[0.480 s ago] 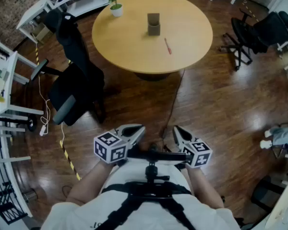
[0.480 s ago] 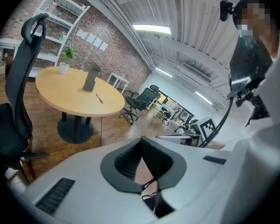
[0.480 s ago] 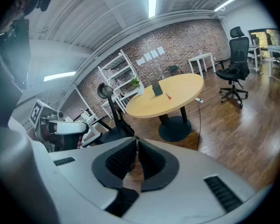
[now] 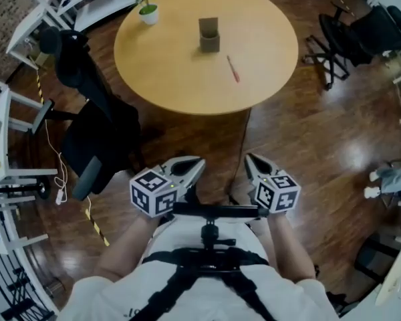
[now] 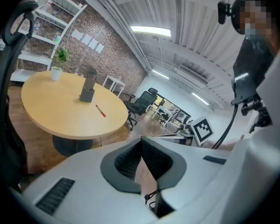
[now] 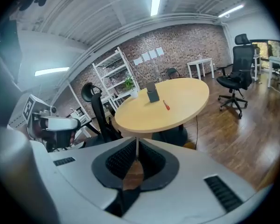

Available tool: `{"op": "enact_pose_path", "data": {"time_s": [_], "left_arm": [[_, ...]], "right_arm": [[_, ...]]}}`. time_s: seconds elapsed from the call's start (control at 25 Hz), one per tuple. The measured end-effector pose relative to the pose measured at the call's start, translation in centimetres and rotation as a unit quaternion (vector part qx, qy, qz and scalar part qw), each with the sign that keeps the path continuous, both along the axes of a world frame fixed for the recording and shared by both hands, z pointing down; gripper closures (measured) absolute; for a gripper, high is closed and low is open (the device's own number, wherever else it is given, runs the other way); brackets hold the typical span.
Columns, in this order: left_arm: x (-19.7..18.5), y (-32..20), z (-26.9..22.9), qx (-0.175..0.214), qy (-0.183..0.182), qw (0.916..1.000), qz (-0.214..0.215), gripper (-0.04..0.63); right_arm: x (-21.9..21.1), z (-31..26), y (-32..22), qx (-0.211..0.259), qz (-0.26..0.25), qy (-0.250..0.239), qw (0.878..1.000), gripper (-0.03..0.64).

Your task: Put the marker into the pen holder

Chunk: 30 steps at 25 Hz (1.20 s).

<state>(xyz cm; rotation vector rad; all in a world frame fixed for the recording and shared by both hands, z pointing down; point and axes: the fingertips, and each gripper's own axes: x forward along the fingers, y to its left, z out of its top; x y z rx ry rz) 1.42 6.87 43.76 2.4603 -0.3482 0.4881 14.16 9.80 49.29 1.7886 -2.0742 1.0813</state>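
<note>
Closing in since the earlier frame: head view is showing the table (image 4: 154, 79) larger, with the marker (image 4: 233, 69) lying right of the pen holder (image 4: 209, 35), long axis running away from me and nearer the right gripper (image 4: 248, 159). Left gripper view: left gripper (image 5: 141, 141) is sitting closed and empty, marker far ahead-left. Right gripper view: jaws are closed on nothing and tilting down, marker far ahead, slightly right.
</note>
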Motion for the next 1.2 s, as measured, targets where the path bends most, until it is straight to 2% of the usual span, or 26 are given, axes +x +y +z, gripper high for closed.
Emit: {"op": "enact_pose_path", "data": {"time_s": [0.28, 0.36, 0.48, 0.64, 0.8, 1.04, 1.2], "left_arm": [[0.8, -11.0, -1.0, 0.005, 0.011, 0.9992, 0.039, 0.598], [0.4, -13.7, -1.1, 0.004, 0.01, 0.9987, 0.05, 0.598], [0.0, -16.9, -0.9, 0.0, 0.01, 0.9978, 0.066, 0.598], [1.1, -20.0, -0.5, 0.0, 0.019, 0.9968, 0.077, 0.598], [2.3, -21.6, -0.3, 0.001, 0.034, 0.9966, 0.075, 0.598], [3.8, -23.8, -1.1, 0.001, 0.021, 0.9991, 0.036, 0.598], [5.2, -24.3, -1.2, 0.002, 0.018, 0.9995, 0.026, 0.598]], "right_arm": [[0.9, 0.6, -11.1, -0.016, 0.034, 0.025, 0.999, 0.586], [1.3, 1.0, -13.8, -0.027, 0.044, 0.043, 0.998, 0.563], [1.7, 2.0, -16.7, -0.048, 0.057, 0.067, 0.995, 0.563], [3.0, 3.2, -20.0, -0.064, 0.067, 0.087, 0.992, 0.549], [4.2, 4.1, -22.8, -0.081, 0.052, 0.105, 0.99, 0.548], [7.5, 6.5, -28.5, -0.108, -0.008, 0.151, 0.983, 0.531], [9.9, 8.6, -32.4, -0.137, -0.044, 0.17, 0.975, 0.515]]}}
